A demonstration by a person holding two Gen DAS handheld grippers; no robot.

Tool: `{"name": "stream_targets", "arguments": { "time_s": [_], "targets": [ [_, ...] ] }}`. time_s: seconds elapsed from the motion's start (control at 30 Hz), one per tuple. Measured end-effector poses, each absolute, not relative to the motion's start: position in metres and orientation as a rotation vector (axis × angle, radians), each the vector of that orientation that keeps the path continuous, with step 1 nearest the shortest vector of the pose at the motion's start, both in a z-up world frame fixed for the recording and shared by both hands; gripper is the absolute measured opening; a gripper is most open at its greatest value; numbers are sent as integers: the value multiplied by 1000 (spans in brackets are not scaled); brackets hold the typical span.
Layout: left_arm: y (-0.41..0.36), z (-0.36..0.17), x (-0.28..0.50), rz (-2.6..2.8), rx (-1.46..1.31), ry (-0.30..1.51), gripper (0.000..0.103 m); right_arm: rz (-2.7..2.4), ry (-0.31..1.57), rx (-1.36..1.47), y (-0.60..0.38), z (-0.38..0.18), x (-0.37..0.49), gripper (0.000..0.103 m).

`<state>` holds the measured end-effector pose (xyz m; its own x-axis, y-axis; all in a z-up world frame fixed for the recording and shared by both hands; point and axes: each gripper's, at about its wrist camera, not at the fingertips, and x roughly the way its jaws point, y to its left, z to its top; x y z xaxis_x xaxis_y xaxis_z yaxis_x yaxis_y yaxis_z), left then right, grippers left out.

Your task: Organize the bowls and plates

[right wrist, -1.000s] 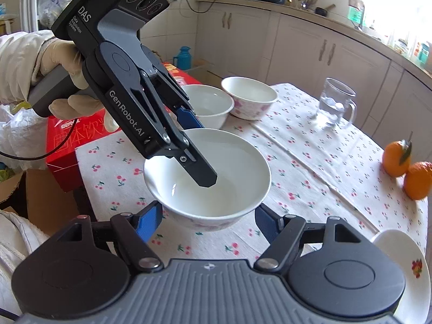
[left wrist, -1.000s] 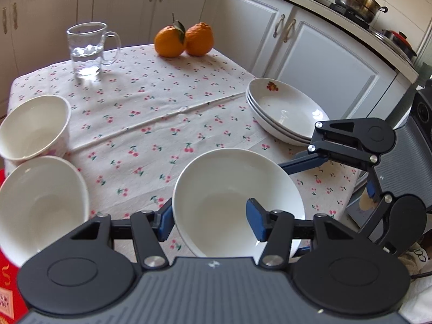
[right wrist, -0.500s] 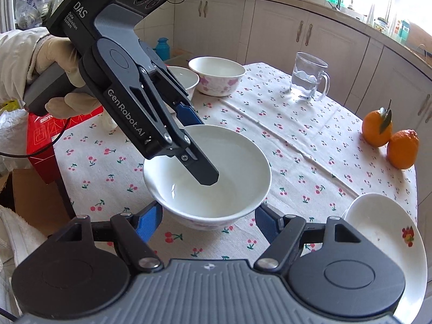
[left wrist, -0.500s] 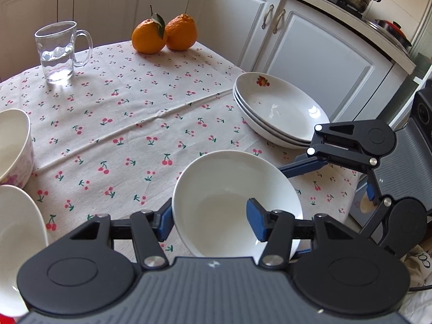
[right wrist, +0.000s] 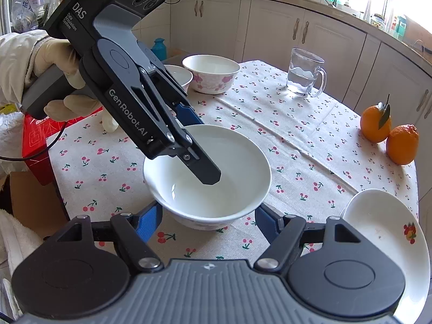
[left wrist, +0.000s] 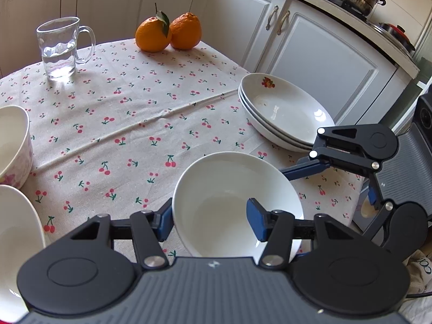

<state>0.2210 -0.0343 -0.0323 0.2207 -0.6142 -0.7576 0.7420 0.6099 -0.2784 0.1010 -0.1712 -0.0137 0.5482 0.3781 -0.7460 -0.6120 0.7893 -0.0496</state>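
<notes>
Left wrist view: the plain white ceramic bowl point(left wrist: 237, 202) sits near the counter's front edge, left gripper point(left wrist: 210, 218) pinching its wall, right gripper point(right wrist: 208, 221) jaws wide, straddling it without touching. A one-sided pinch could slip or tip it. Three bowls, three stacked plates point(left wrist: 283, 113), two oranges point(left wrist: 168, 32), one glass mug point(left wrist: 60, 51).

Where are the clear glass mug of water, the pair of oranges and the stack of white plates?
Clear glass mug of water point(left wrist: 60, 51), left wrist view: on its glass wall.
Pair of oranges point(left wrist: 152, 36), left wrist view: on the left fruit's skin.
Stack of white plates point(left wrist: 286, 108), left wrist view: inside the top plate.
</notes>
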Motion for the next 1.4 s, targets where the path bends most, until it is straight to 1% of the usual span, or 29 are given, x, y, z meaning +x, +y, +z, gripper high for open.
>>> {"name": "stream_targets", "arguments": {
  "time_s": [0.13, 0.17, 0.23, 0.27, 0.3, 0.37, 0.53, 0.77, 0.87, 1.03, 1.2, 1.4],
  "targets": [
    [-34, -33, 221, -939, 145, 959, 54, 593, 792, -312, -171, -14, 101, 80],
    [-34, -33, 221, -940, 142, 959, 58, 591, 791, -312, -171, -14, 101, 80],
    [-33, -32, 221, -948, 122, 961, 73, 587, 787, -317, -170, -15, 100, 80],
    [-32, -31, 220, -942, 115, 958, 88, 590, 787, -315, -170, -14, 100, 86],
    [-31, -29, 219, -935, 108, 945, 96, 598, 788, -301, -170, -14, 100, 94],
    [-28, -26, 216, -925, 109, 918, 96, 600, 758, -278, -172, -9, 98, 103],
    [-21, -15, 201, -899, 139, 854, 96, 593, 745, -270, -173, -3, 95, 103],
    [-11, 3, 157, -809, 278, 664, 97, 564, 739, -287, -170, 1, 88, 103],
    [-1, 7, 142, -773, 305, 618, 98, 536, 738, -287, -170, 5, 88, 103],
    [17, 6, 126, -715, 331, 628, 99, 499, 738, -305, -166, 9, 89, 103],
    [38, 3, 121, -697, 284, 667, 99, 452, 764, -322, -159, 11, 94, 103],
    [61, -2, 120, -640, 276, 658, 99, 476, 772, -338, -146, 19, 102, 103]
  ]
}}
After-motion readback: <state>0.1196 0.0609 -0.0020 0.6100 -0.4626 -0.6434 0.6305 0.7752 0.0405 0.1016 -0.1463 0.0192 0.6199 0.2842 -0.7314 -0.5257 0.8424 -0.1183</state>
